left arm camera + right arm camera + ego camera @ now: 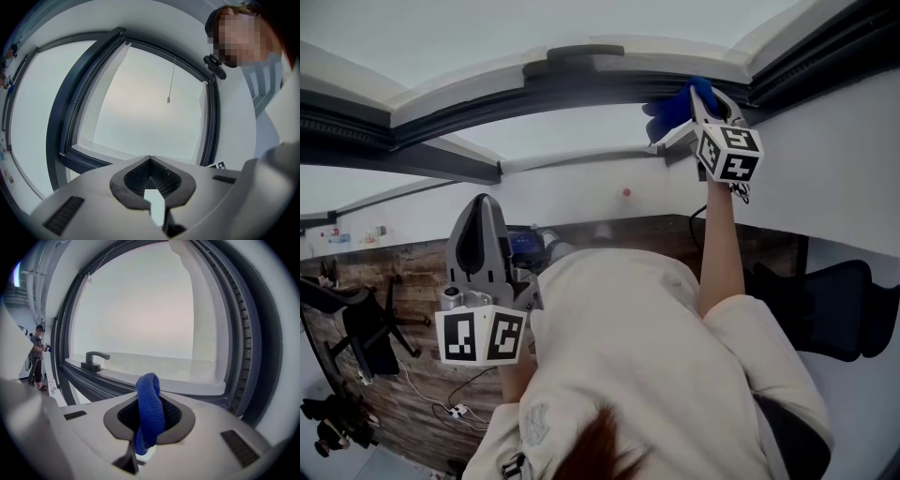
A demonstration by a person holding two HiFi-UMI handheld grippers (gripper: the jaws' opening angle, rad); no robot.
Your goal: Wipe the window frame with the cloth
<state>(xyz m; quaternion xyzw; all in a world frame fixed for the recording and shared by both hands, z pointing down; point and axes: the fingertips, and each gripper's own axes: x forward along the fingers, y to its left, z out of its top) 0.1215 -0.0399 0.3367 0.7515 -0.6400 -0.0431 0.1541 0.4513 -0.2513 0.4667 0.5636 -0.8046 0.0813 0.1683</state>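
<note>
Head view shows the right hand-held gripper (692, 120) raised on an outstretched arm, pinching a blue cloth (675, 105) up at the dark window frame (581, 89). Right gripper view shows the cloth folded between its jaws, with a window handle (96, 359) farther along the frame. The left hand-held gripper (478, 239) is low by the person's chest, its jaws pressed together on nothing.
</note>
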